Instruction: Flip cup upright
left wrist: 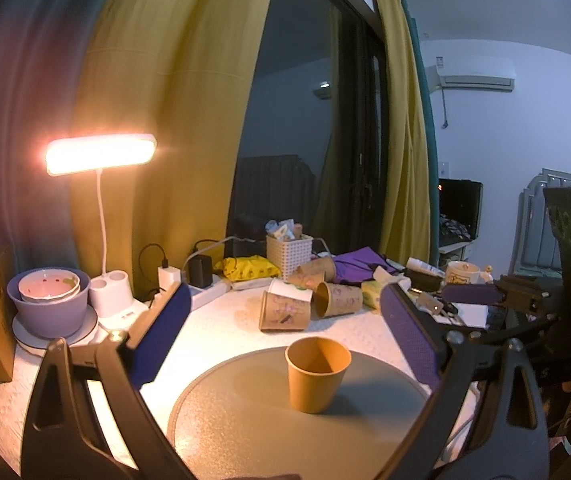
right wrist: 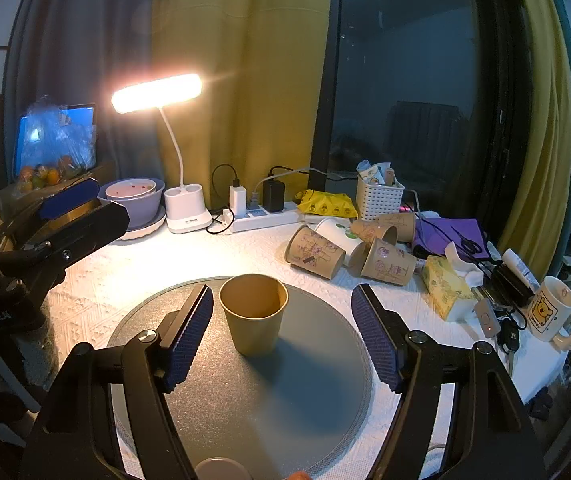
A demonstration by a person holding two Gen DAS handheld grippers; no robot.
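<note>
A plain brown paper cup (left wrist: 316,374) stands upright, mouth up, on a round grey mat (left wrist: 245,412). It shows in the right wrist view too (right wrist: 254,314), on the same mat (right wrist: 285,392). My left gripper (left wrist: 285,320) is open and empty, held back from the cup. My right gripper (right wrist: 281,328) is open and empty, its left pad close beside the cup without gripping it. The left gripper also shows at the left edge of the right wrist view (right wrist: 73,208).
Several printed paper cups (right wrist: 349,250) lie tipped over behind the mat. A lit desk lamp (right wrist: 157,92), power strip (right wrist: 261,216), bowls (right wrist: 133,200), white basket (right wrist: 379,196), tissue box (right wrist: 445,288) and mug (right wrist: 553,312) crowd the table's back and right.
</note>
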